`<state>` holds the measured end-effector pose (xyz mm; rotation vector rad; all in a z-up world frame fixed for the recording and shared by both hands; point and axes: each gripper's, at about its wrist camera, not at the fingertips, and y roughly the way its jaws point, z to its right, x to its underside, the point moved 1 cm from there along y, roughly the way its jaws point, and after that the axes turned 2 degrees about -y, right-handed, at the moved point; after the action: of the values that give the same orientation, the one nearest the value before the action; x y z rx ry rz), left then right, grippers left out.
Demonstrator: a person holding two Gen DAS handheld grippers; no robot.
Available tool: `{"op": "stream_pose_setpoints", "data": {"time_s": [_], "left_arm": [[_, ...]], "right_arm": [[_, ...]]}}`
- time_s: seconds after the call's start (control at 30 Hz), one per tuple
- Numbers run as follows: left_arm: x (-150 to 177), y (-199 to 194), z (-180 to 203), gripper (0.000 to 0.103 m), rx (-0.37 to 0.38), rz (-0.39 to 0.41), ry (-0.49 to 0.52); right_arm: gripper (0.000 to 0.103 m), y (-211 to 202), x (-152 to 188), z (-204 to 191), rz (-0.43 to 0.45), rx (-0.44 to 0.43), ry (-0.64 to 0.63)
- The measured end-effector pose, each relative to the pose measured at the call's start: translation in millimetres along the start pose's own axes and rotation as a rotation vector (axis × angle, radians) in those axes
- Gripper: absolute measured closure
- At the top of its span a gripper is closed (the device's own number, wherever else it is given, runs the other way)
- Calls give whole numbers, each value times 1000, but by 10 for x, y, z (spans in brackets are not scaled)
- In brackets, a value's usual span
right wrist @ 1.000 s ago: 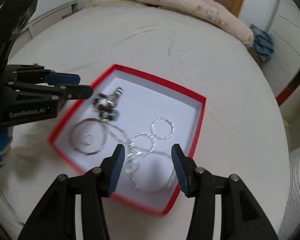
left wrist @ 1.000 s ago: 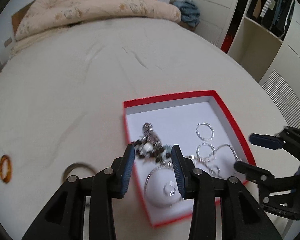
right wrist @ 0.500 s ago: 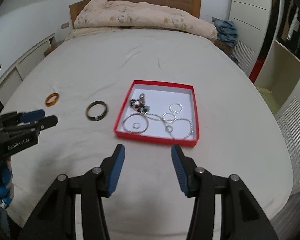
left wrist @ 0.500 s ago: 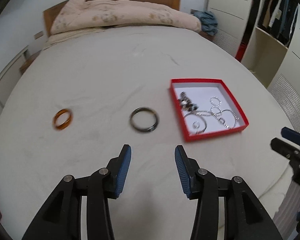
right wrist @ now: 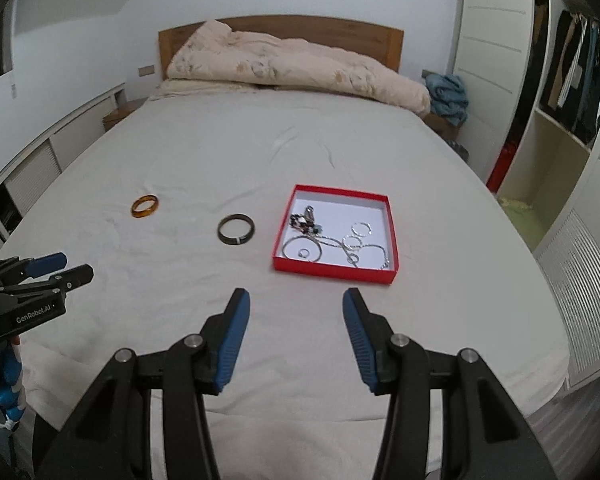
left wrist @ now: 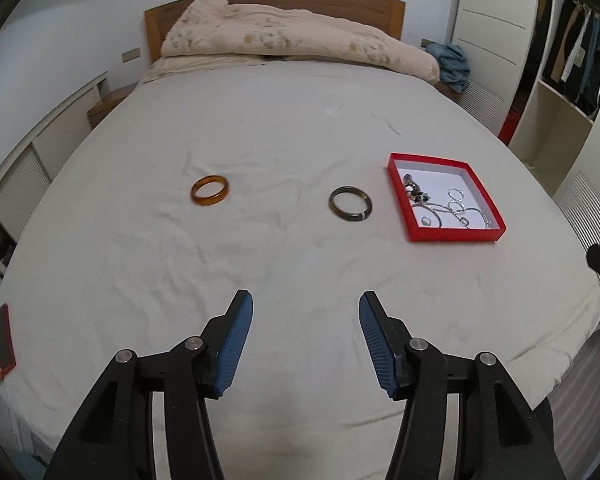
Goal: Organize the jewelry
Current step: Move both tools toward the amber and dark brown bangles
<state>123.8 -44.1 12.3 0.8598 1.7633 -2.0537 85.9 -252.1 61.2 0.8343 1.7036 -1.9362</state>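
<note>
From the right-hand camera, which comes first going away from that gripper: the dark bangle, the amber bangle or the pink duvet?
Measured from the right gripper, which is open:
1. Dark bangle, just ahead, left of the red box.
2. Amber bangle, further out to the left.
3. Pink duvet, heaped against the headboard.

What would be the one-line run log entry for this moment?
left gripper: open, empty, jaws just opening | right gripper: open, empty | amber bangle, dark bangle: on bed, outside box | box: holds silver jewelry
</note>
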Motion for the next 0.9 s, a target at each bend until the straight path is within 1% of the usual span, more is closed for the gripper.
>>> {"op": "stream_pose_setpoints", "data": {"time_s": [0.13,0.3,0.57,0.9], "left_arm": [[112,-89,-107,48,-10,3,-25],[227,-158,-258,48,-16,6,-56],[343,-208,-502,48,-17,17,-95],[412,-97,-786,48,-26,5,-156]], "right_arm": [[56,-145,14,-118,20,-18,-20],[56,-242,16,-219,33,-17,-38],[56,-275,-28,-436,43,-13,-91],[56,-149,-65,-678,20,-17,-146]]}}
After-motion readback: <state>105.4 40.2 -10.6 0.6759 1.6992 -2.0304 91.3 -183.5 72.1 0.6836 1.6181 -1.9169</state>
